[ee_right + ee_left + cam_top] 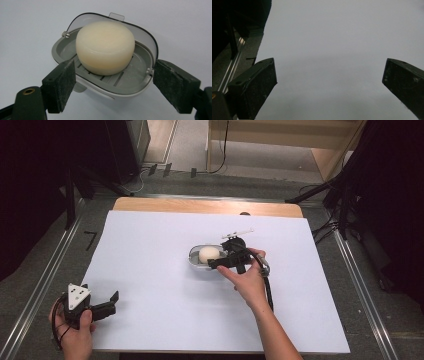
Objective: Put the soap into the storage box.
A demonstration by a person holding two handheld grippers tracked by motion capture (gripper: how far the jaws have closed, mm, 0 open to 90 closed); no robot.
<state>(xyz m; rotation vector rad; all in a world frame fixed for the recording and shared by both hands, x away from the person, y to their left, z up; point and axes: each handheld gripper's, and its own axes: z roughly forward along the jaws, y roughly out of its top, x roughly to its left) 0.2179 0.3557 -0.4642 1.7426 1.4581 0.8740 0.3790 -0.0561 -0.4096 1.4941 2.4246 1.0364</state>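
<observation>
Your right gripper (112,87) sits low and close to the soap dish (105,82), jaws apart on either side of its near rim, not clamped. A cream soap bar (105,47) rests in the dish mid-table, its clear lid (140,32) open behind. Your left gripper (107,302) rests at the table's (150,270) near-left edge, jaws apart and holding nothing.

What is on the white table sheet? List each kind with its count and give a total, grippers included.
Soap bar: 1
Soap dish, grey, with its clear lid open: 1
Small white object behind the dish, too small to identify: 1
Grippers: 2, the left gripper and the right gripper
Total: 5
</observation>
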